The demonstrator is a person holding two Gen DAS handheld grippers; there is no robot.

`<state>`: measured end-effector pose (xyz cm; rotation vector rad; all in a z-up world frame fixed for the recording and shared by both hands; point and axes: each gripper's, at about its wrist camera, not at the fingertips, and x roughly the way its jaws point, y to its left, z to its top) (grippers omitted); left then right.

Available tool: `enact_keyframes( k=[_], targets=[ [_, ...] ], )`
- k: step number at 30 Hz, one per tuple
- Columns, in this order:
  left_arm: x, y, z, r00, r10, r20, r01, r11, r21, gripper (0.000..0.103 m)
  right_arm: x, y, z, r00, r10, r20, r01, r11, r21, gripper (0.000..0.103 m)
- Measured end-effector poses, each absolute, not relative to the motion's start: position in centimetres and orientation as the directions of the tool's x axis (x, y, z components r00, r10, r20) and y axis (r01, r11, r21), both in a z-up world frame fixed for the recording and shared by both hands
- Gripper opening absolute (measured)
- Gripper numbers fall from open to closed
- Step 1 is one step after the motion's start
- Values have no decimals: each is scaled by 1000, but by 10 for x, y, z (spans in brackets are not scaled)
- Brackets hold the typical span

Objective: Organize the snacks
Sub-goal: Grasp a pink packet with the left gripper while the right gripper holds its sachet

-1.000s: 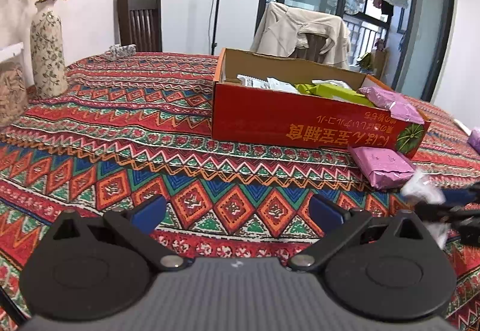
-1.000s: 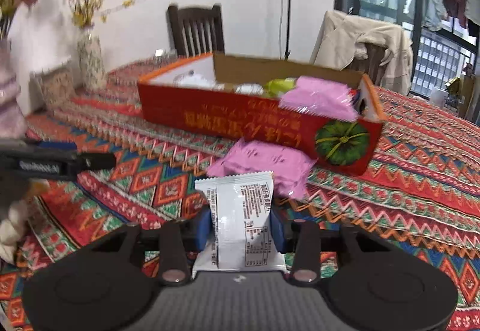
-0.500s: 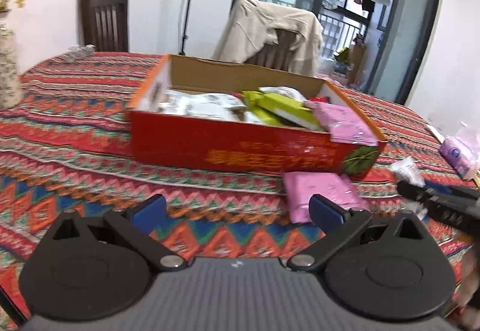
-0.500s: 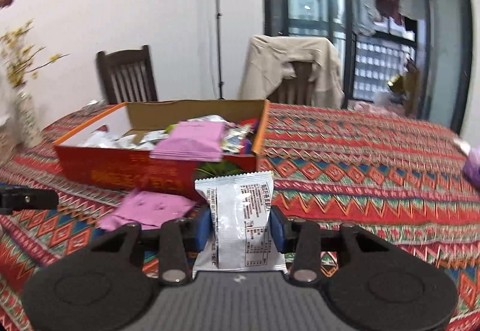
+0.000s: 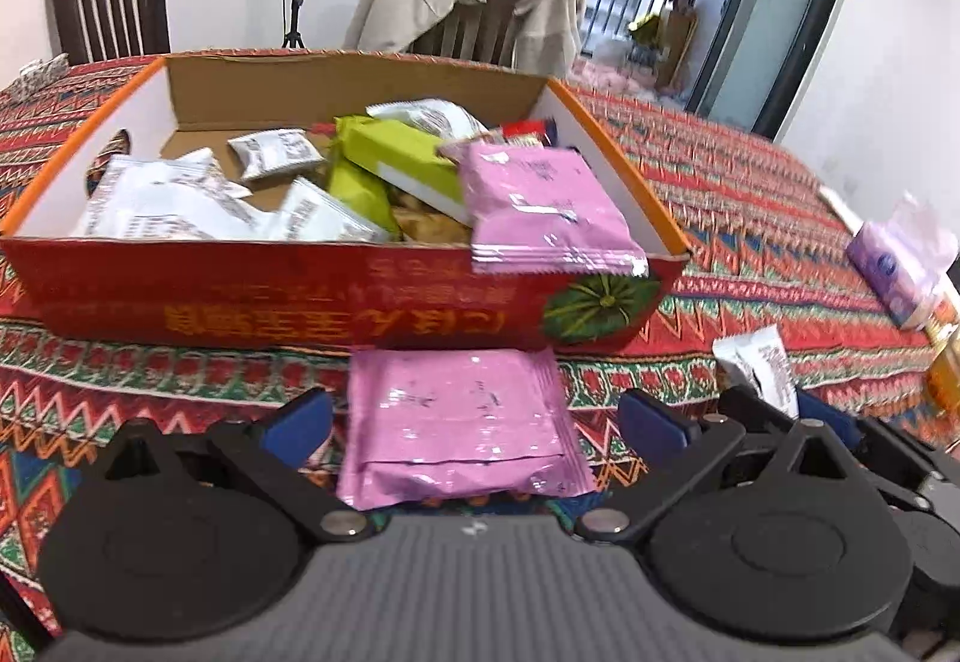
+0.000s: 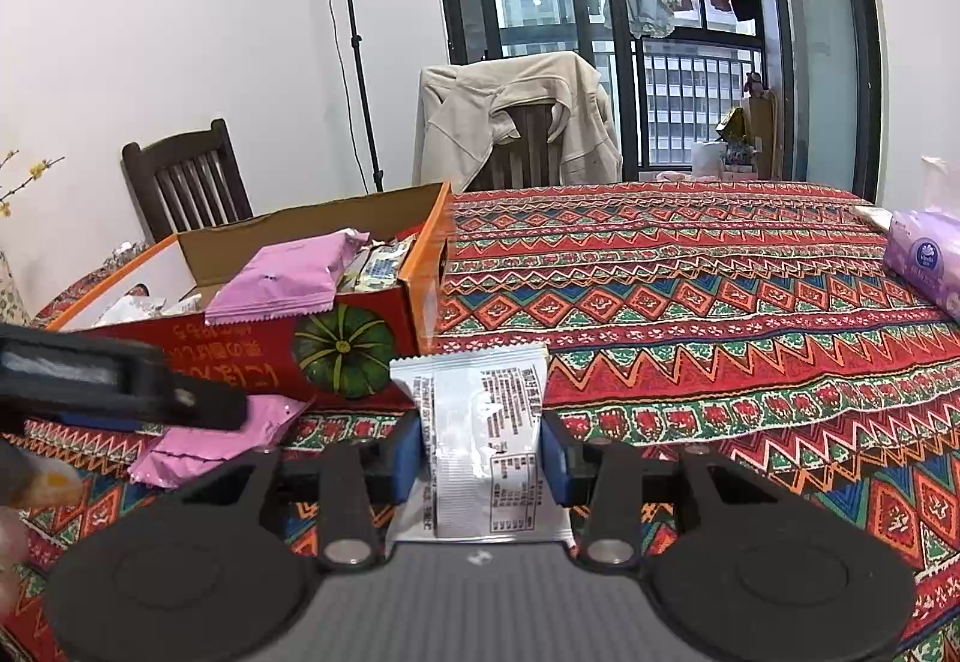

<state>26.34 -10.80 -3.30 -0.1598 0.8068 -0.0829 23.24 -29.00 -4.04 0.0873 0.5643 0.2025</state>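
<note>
At the bottom of the left wrist view, the left tongs are seen spread wide, released, with nothing pressed between the blue pads. A pink snack packet is seen lying flat on the patterned table in the gap between them, its far edge just beside the front wall of the box. At the lower right of that view, part of the right tongs is seen, with a white packet sticking up from it.

At the bottom centre of the right wrist view, the right tongs are seen clenched on a white snack packet, which is held upright with its printed back facing the camera. At the left edge, a dark finger of the left tongs is seen blurred above the pink packet on the table.

Further back, a red cardboard box with orange rims and a green pumpkin picture is seen standing open on the table. White, green and pink snack packets are seen piled inside it, one pink packet overhanging the front right rim.

At the right edge, a purple tissue pack is seen lying on the table, well apart from the box.

Beyond the table, a dark wooden chair, a second chair draped with a beige jacket, a light stand and a glass balcony door are seen.
</note>
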Motion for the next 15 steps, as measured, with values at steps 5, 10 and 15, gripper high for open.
enact_keyframes(
  k=[5,10,15],
  targets=[
    [275,-121,-45,667,-43,-743,-32,996,-87,103,232,-292,-41,820,225,-527,-168,974,153,41],
    [280,-123,-58,642,32,-766,-93,995,-37,103,232,-293,-41,814,232,-532,-170,972,163,41],
    [275,-126,-61,658,60,-751,-104,994,-12,103,233,-291,-42,810,234,-537,-171,971,165,41]
  ],
)
